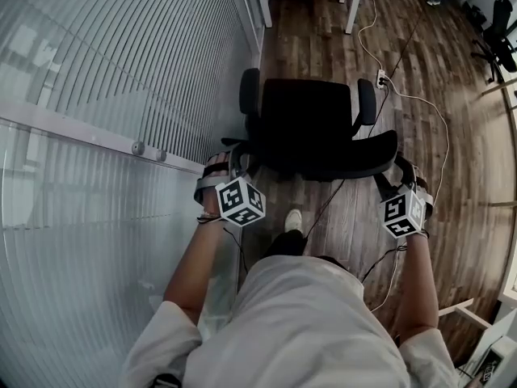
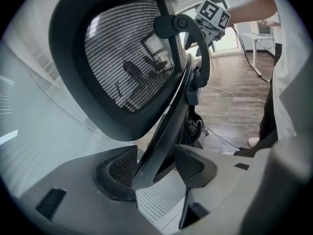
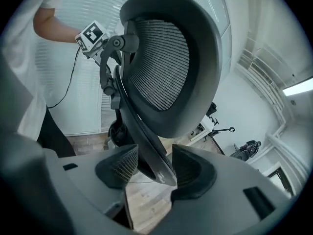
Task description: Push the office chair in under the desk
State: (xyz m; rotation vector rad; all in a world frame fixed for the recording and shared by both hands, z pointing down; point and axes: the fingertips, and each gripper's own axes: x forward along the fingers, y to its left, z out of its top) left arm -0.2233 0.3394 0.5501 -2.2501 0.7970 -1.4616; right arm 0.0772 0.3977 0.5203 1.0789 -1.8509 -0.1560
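A black office chair point(image 1: 307, 128) stands on the wood floor, seen from above with its backrest toward me. My left gripper point(image 1: 233, 165) is at the backrest's left edge and my right gripper point(image 1: 397, 170) at its right edge. In the left gripper view the jaws point(image 2: 155, 165) stand wide with the dark frame bar of the mesh backrest point(image 2: 127, 62) between them, a gap showing at the right pad. The right gripper point(image 3: 154, 168) likewise straddles the backrest's rim point(image 3: 166, 62), its pads not pressing. Each gripper's marker cube shows in the other's view.
A ribbed glass partition point(image 1: 105, 95) runs along the left, close to the chair. White table legs point(image 1: 353, 2) stand ahead. Cables and a power strip point(image 1: 381, 79) lie on the floor at the right. Another dark chair point(image 1: 501, 39) is far right. My shoe point(image 1: 293, 219) is behind the seat.
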